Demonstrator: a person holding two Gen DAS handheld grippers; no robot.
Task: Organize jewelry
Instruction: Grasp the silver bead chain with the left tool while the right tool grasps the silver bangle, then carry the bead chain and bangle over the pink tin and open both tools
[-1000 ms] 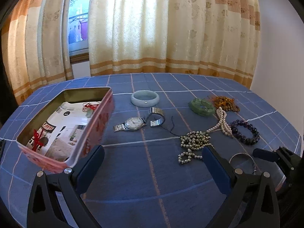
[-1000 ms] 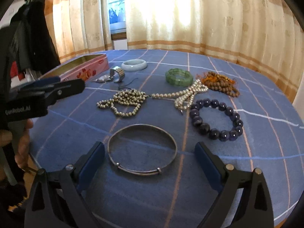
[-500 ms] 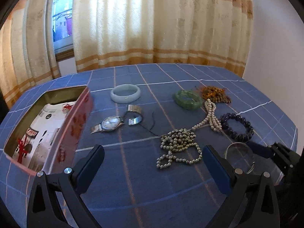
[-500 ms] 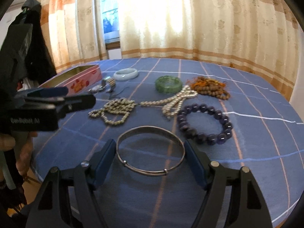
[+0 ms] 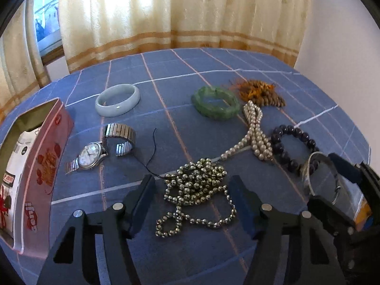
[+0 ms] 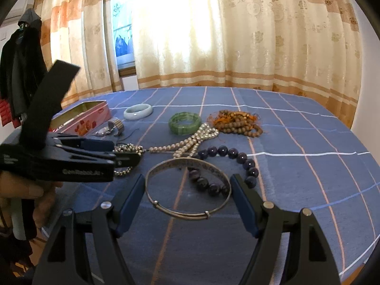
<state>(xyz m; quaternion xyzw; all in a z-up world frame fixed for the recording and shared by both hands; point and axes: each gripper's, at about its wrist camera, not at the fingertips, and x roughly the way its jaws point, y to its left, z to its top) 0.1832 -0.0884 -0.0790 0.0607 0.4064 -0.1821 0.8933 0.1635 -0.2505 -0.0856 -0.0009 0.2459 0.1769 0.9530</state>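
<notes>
Your right gripper has its blue pads on either side of the silver bangle, clenched on it and holding it lifted and tilted above the blue checked tablecloth; in the left wrist view the same bangle shows at the far right between that gripper's fingers. Your left gripper straddles the heap of metallic beads with its pads apart, one on each side of the pile; whether they touch the beads you cannot tell. To the right of the heap a pearl strand runs away from you, with the dark purple bead bracelet just beside it. Farther off lie the green bangle and, right of it, a bundle of brown beads. To the left sit the pale jade bangle and, nearer you, the wristwatch with its metal strap curled. At the left edge stands the open pink tin, well apart from both of your grippers
</notes>
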